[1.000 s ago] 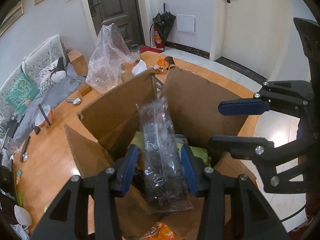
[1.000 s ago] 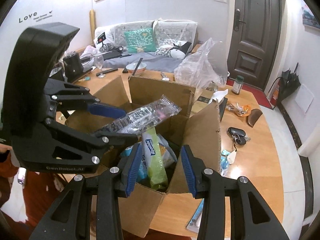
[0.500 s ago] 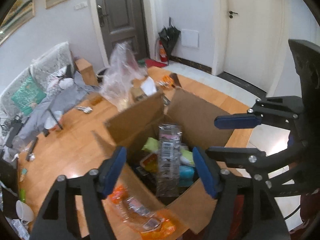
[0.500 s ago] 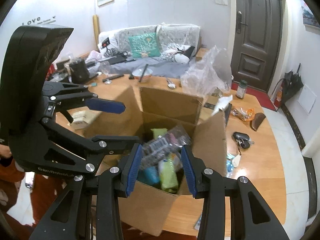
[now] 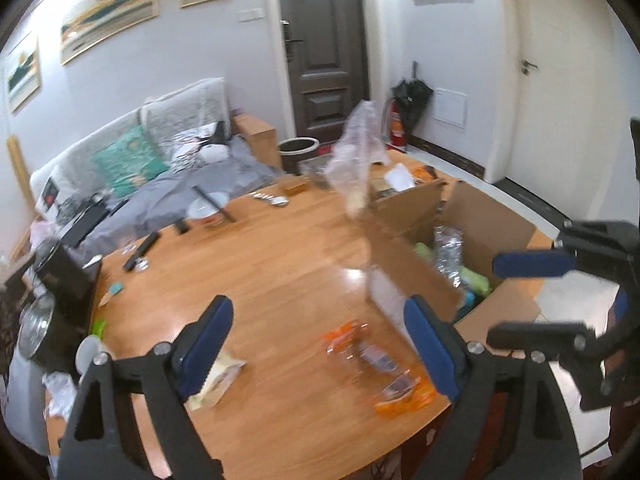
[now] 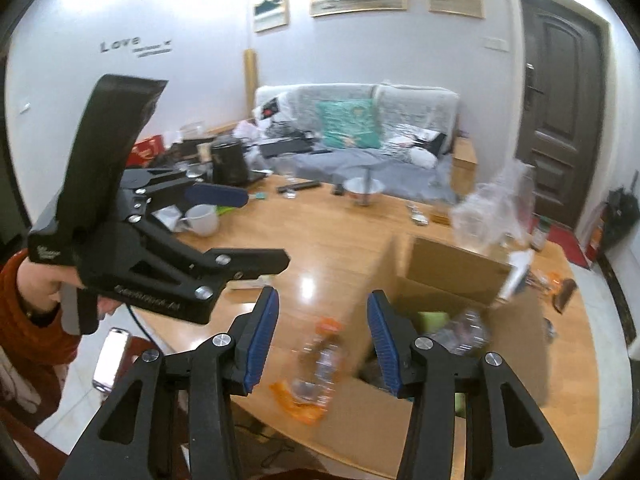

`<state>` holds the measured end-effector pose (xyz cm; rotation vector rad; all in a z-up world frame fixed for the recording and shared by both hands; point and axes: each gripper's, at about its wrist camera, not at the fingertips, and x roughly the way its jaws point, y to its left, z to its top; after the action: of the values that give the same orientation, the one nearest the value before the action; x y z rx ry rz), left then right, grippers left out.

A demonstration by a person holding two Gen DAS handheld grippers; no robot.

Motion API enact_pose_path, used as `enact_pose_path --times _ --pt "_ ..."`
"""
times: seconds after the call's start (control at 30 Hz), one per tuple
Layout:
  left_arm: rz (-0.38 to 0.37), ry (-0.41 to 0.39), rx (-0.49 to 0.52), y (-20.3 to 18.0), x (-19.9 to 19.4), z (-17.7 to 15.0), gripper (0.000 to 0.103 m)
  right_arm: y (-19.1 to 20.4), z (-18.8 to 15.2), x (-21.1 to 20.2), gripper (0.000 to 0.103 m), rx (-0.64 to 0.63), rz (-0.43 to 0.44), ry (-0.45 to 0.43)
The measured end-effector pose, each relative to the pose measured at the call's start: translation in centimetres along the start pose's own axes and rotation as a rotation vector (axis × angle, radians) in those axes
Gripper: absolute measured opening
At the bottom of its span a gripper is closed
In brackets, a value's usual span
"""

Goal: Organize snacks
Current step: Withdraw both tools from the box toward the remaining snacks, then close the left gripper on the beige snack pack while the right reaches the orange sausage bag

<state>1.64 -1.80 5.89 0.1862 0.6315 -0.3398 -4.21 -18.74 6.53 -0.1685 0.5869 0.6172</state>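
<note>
1. Since both grippers hold nothing, the left gripper [image 5: 320, 344] has jaws spreading wide over the orange snack pack [image 5: 380, 364] on the table [image 5: 256, 264], probably next up; the right gripper [image 6: 322, 338] is opening too, empty
2. Other snacks already sit in the cardboard box [image 5: 472, 216]
3. Only the right view shows the hand [image 6: 76, 300] and white mug [image 6: 202, 220]; left view adds a pale packet [image 5: 218, 378]

The left wrist view looks forward and down between its own claw [image 5: 320, 344] over the near edge of the wooden surface [image 5: 280, 264], facing the sofa [image 5: 132, 152] at 10 o'clock and the dark door [image 5: 324, 48] at 12. The right wrist view sits just beside it, aimed the same way, with the sofa [image 6: 360, 120] at 12 o'clock. Both share the cardboard box [image 5: 472, 232] [image 6: 452, 268], the orange packet [image 5: 384, 368] [image 6: 312, 376] lying close below the cameras, and each other's claw [image 5: 536, 296] [image 6: 236, 228] at the frame edge.
</note>
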Motion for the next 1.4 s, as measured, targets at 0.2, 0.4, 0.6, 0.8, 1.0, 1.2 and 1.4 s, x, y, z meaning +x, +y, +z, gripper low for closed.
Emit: enact_pose_path --times 0.2,0.4,0.6,0.8,1.0,1.2,1.4 --pt "0.027 -0.01 -0.083 5.1 -1.7 -3.5 0.089 5.1 -0.2 3.0 0.043 -0.022 0.076 0.036" --pt "0.034 0.022 -0.139 8.4 -1.0 -7.0 0.089 7.2 -2.8 8.0 0.045 0.011 0.071 0.116" --pt "0.015 0.063 -0.192 10.3 1.2 -10.1 0.089 6.8 -6.6 13.7 0.045 0.054 -0.066 0.188" --pt "0.004 0.103 -0.216 10.9 3.1 -11.6 0.089 5.4 -9.0 18.1 0.045 0.018 -0.237 0.231" --pt "-0.01 0.099 -0.22 11.3 3.7 -11.4 0.089 4.5 -10.4 20.5 0.045 0.002 -0.3 0.297" --pt "-0.014 0.108 -0.228 11.8 4.6 -11.2 0.089 3.3 -10.7 21.3 0.042 0.05 -0.268 0.303" --pt "-0.012 0.123 -0.233 12.6 5.5 -11.2 0.089 3.4 -10.3 21.7 0.039 0.052 -0.223 0.28"
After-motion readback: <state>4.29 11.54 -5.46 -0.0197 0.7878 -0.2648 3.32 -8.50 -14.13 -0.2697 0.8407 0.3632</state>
